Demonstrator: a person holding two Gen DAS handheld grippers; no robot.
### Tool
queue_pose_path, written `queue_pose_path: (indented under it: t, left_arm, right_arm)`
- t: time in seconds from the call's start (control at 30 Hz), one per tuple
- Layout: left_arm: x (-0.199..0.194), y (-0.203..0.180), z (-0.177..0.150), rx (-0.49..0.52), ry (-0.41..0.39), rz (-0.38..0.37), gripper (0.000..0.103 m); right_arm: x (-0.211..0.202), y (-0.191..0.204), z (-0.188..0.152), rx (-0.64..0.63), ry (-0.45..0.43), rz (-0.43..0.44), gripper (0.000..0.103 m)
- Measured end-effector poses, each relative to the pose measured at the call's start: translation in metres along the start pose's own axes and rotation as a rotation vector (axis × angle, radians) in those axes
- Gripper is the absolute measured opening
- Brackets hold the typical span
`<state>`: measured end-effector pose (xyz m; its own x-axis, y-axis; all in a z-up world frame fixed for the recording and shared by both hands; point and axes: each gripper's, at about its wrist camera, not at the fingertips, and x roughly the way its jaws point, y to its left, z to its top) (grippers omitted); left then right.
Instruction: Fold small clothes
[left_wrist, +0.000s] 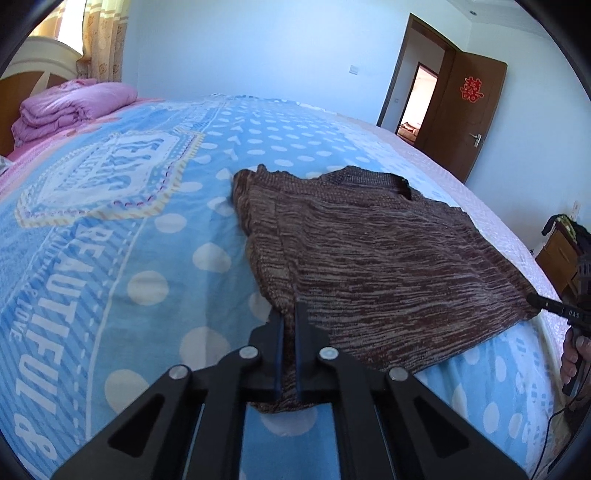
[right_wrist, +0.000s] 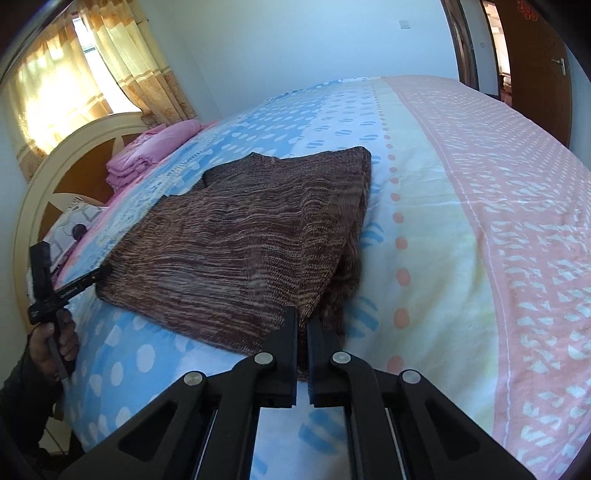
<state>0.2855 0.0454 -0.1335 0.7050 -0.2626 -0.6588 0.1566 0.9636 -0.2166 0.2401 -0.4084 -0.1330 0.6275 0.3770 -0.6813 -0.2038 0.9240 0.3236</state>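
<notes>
A brown knit sweater (left_wrist: 369, 251) lies flat on the blue dotted bed sheet (left_wrist: 129, 240), its sleeves folded in over the body. My left gripper (left_wrist: 290, 310) is shut on the sweater's near left hem corner, and brown cloth shows between its fingers. In the right wrist view the sweater (right_wrist: 240, 240) spreads to the left, and my right gripper (right_wrist: 301, 314) is shut on its near right hem corner. Each wrist view also catches the other gripper at the far hem corner: the right gripper (left_wrist: 532, 298) and the left gripper (right_wrist: 105, 271), held by a hand (right_wrist: 55, 343).
A folded pink quilt (left_wrist: 74, 107) lies by the headboard (right_wrist: 74, 147), with a patterned pillow (right_wrist: 70, 225) beside it. The sheet's pink striped part (right_wrist: 517, 221) runs along the right. An open brown door (left_wrist: 465, 110) and a bedside cabinet (left_wrist: 557, 254) stand beyond the bed.
</notes>
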Motion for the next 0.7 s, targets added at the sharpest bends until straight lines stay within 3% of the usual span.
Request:
queue_pose_path:
  t: [0.2,0.33,0.37,0.47,0.57,0.7]
  left_arm:
    - [0.005,-0.006,-0.002,0.023,0.029,0.019,0.004]
    - [0.009,-0.001,-0.004,0.002,0.055,0.042,0.007]
    - [0.009,-0.001,-0.004,0.002,0.054,0.040,0.006]
    - [0.008,-0.005,-0.006,0.015,0.049,0.068,0.006]
    - [0.006,-0.007,-0.009,0.029,0.044,0.082,0.005]
    - [0.004,-0.005,-0.011,0.020,0.040,0.078,0.004]
  right_arm:
    - [0.012,-0.010,-0.005,0.023,0.018,-0.040,0.003]
    - [0.010,0.001,0.002,-0.028,0.000,-0.094,0.004]
    - [0.008,0.005,0.003,-0.038,-0.015,-0.137,0.011]
    - [-0.005,0.021,0.012,-0.073,-0.094,-0.248,0.045]
    - [-0.007,0.049,0.022,-0.121,-0.140,-0.166,0.047]
    - [0.027,0.089,0.028,-0.204,-0.070,-0.038,0.047]
